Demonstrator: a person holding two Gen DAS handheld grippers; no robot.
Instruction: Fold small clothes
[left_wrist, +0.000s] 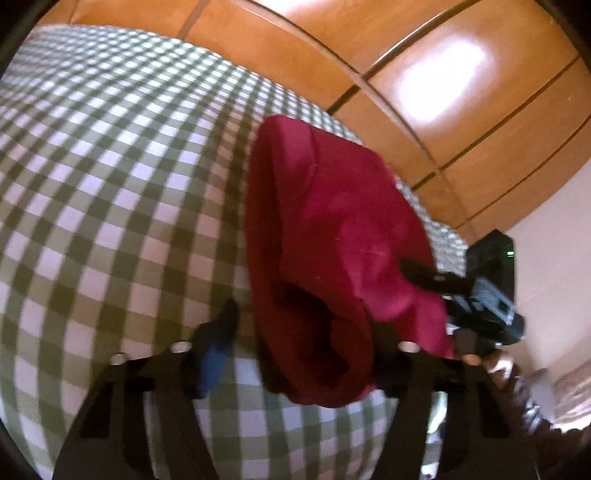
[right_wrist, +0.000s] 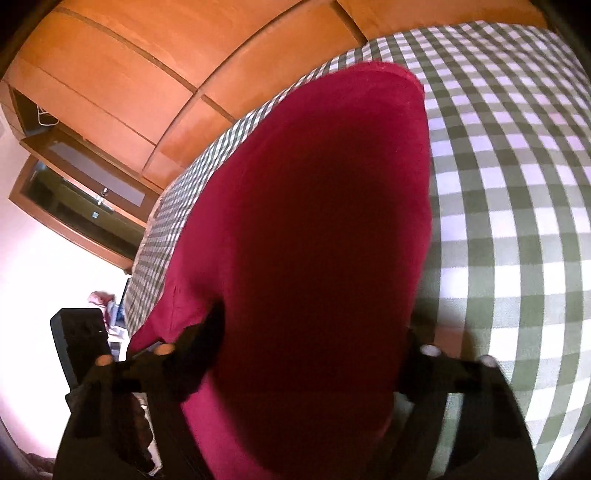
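A dark red small garment (left_wrist: 332, 236) hangs above the green-and-white checked cloth (left_wrist: 110, 184). In the left wrist view my left gripper (left_wrist: 299, 328) has wide-apart fingers, and the garment drapes over the right finger; the left finger (left_wrist: 221, 332) is bare. My right gripper (left_wrist: 436, 277) shows at the right, clamped on the garment's far edge. In the right wrist view the red garment (right_wrist: 314, 240) fills the space between the fingers of my right gripper (right_wrist: 314, 332) and hides the tips. The left gripper (right_wrist: 81, 339) shows at lower left.
Wooden wardrobe doors (left_wrist: 406, 55) stand behind the bed. A wooden shelf unit (right_wrist: 85, 192) and a pale wall (right_wrist: 37, 277) lie left in the right wrist view. The checked cloth (right_wrist: 517, 184) spreads to the right.
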